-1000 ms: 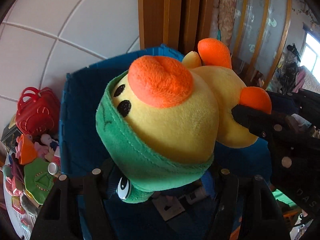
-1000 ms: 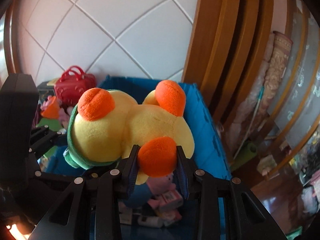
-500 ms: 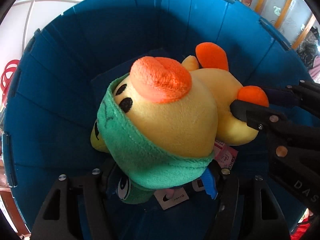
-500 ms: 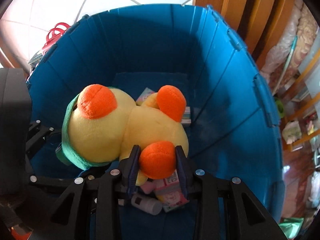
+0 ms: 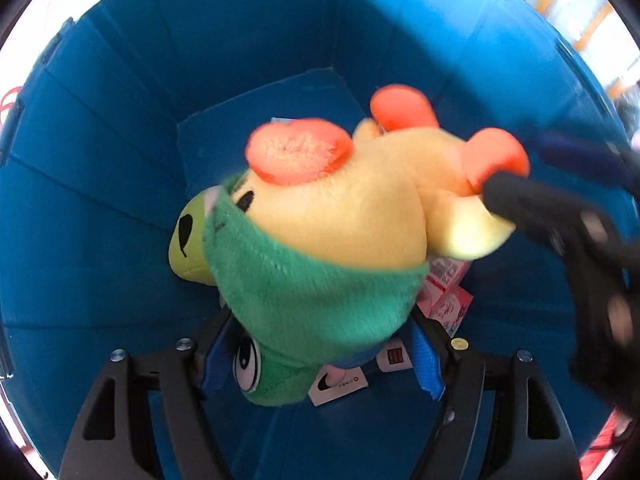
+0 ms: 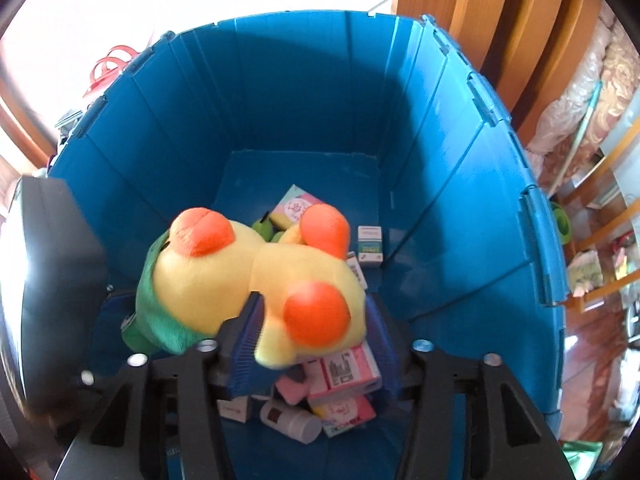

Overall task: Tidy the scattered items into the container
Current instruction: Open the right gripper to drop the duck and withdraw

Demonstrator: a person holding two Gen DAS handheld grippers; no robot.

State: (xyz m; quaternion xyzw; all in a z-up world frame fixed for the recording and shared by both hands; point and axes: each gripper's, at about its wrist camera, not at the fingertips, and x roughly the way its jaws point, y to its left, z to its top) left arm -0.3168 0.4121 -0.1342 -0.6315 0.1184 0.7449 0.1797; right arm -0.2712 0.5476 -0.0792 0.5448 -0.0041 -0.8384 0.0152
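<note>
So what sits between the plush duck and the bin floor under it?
In the right wrist view, small boxes and a white bottle lie under the plush duck on the blue bin floor.

Wooden door frame (image 6: 492, 20) rises behind, with a red bag (image 6: 106, 66) on white tiles.

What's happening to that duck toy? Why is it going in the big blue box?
Someone is tidying up with two hand-held grippers. Both are at a yellow plush duck with a green hood, low inside the blue bin. The left hand-held gripper is at its hooded head, and the right hand-held gripper is around its orange foot. Both pairs of fingers look spread wide, so the duck seems to be getting let go. Small boxes and a little bottle already lie at the bottom.
</note>
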